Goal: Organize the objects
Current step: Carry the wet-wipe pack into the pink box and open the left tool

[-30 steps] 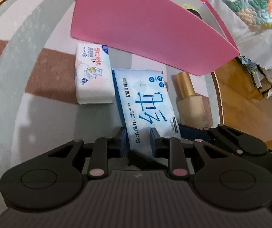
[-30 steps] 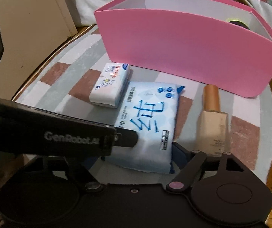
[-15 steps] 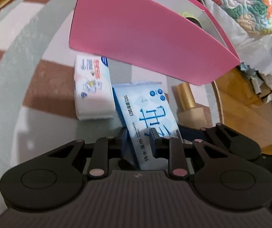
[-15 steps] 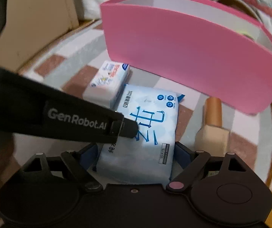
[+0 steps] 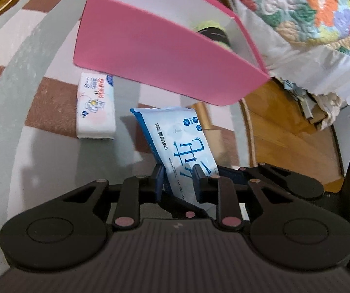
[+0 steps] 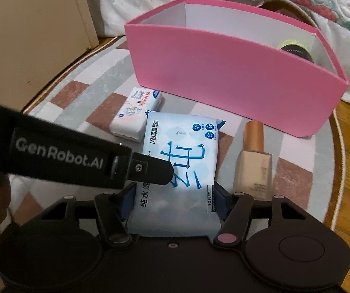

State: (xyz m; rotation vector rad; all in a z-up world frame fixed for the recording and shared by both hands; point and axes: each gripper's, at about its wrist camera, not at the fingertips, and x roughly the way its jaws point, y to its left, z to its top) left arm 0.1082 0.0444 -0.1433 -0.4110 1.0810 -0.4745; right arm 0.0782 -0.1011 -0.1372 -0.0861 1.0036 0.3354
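A blue and white pack of wet wipes [image 5: 180, 139] [image 6: 182, 161] is lifted off the rug, tilted. My left gripper [image 5: 178, 182] is shut on its edge. My right gripper [image 6: 173, 201] is shut across its near end. The left gripper's finger [image 6: 148, 168] crosses the right wrist view over the pack. A pink box [image 5: 165, 56] [image 6: 224, 83] stands open behind, with a dark round item with a yellow-green edge [image 6: 294, 48] inside. A small white tissue pack [image 5: 95, 109] [image 6: 136, 112] and a foundation bottle [image 6: 254, 161] lie on the rug.
A round grey, white and brown checked rug [image 5: 28, 73] covers the wooden floor [image 5: 294, 134]. A flowered quilt [image 5: 309, 7] hangs behind the box. A beige cabinet [image 6: 35, 29] stands at the left.
Both grippers have raised the wet wipes pack off the rug and tilted it; it now stands away from the tissue pack. The box interior has come into view.
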